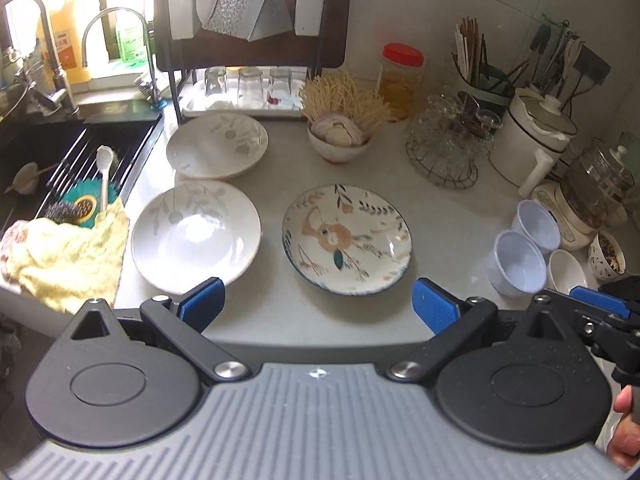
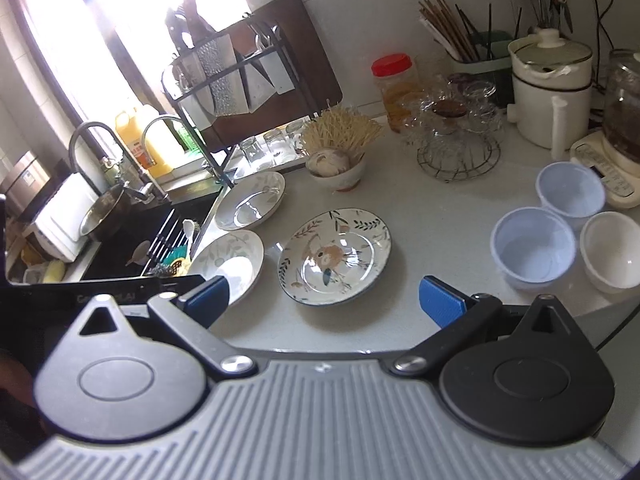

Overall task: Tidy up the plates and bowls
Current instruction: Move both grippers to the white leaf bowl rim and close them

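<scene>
Three plates lie on the grey counter: a flower-painted plate (image 1: 346, 239) (image 2: 334, 256) in the middle, a pale leaf-pattern plate (image 1: 196, 236) (image 2: 227, 265) to its left and another (image 1: 217, 145) (image 2: 251, 205) behind that. Two pale blue bowls (image 1: 520, 261) (image 2: 534, 247), (image 1: 538, 226) (image 2: 571, 194) and a white bowl (image 1: 567, 272) (image 2: 611, 257) stand at the right. My left gripper (image 1: 318, 306) is open and empty, above the counter's front edge before the flower plate. My right gripper (image 2: 324, 304) is open and empty, also in front of that plate.
A black sink (image 1: 60, 152) with a rack, spoon and yellow cloth (image 1: 68, 260) is at the left. A dish rack (image 1: 248, 40) with glasses stands at the back. A bowl of shells (image 1: 340, 140), a glass jar (image 1: 400, 76), a wire basket of glassware (image 1: 444, 148) and white appliances (image 1: 532, 136) crowd the back right.
</scene>
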### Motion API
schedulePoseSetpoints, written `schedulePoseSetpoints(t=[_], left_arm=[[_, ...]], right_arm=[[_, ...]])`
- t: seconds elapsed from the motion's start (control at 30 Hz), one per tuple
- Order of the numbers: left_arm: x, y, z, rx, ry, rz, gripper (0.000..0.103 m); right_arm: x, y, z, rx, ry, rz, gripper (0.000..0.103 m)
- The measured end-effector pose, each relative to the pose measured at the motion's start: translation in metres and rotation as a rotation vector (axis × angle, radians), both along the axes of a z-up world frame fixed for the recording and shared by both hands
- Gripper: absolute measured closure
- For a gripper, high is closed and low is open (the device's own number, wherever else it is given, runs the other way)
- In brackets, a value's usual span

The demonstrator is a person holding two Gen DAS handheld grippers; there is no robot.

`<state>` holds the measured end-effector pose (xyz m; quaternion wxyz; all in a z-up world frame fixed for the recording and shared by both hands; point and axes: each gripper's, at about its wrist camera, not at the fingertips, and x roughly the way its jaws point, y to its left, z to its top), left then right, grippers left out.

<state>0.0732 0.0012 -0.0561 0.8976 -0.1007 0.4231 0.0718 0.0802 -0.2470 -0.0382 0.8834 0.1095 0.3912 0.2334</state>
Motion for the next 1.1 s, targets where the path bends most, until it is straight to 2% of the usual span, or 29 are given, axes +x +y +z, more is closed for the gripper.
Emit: schedulePoseSetpoints(t=[0.2, 0.43, 0.5, 0.73, 0.87, 0.97, 1.1], left_arm=[[0.032, 0.056, -0.008, -0.018, 0.001, -0.023, 0.002], [0.063, 0.121, -0.026, -0.035, 0.017, -0.039, 0.002], [0.07, 0.14, -0.035, -0.047, 0.032, -0.031, 0.002], [0.085, 0.204, -0.072, -0.102, 0.094, -0.024, 0.002], [0.092, 0.229, -0.092, -0.088, 0.119, -0.064, 0.002], [0.098, 0.241, -0.107, -0.081, 0.119, -0.109, 0.002], [0.108, 0.259, -0.13, -0.142, 0.136, -0.111, 0.003]], right_arm=[[0.023, 0.046, -0.01, 0.011, 0.033, -0.028, 0.0], [0.049, 0.108, -0.027, 0.012, 0.072, 0.005, 0.0], [0.055, 0.126, -0.032, 0.009, 0.091, 0.017, 0.006], [0.078, 0.178, -0.06, 0.007, 0.187, 0.0, 0.009], [0.084, 0.202, -0.079, -0.004, 0.254, -0.004, 0.024], [0.086, 0.218, -0.092, -0.027, 0.285, -0.012, 0.025], [0.089, 0.231, -0.111, -0.069, 0.319, -0.047, 0.025]])
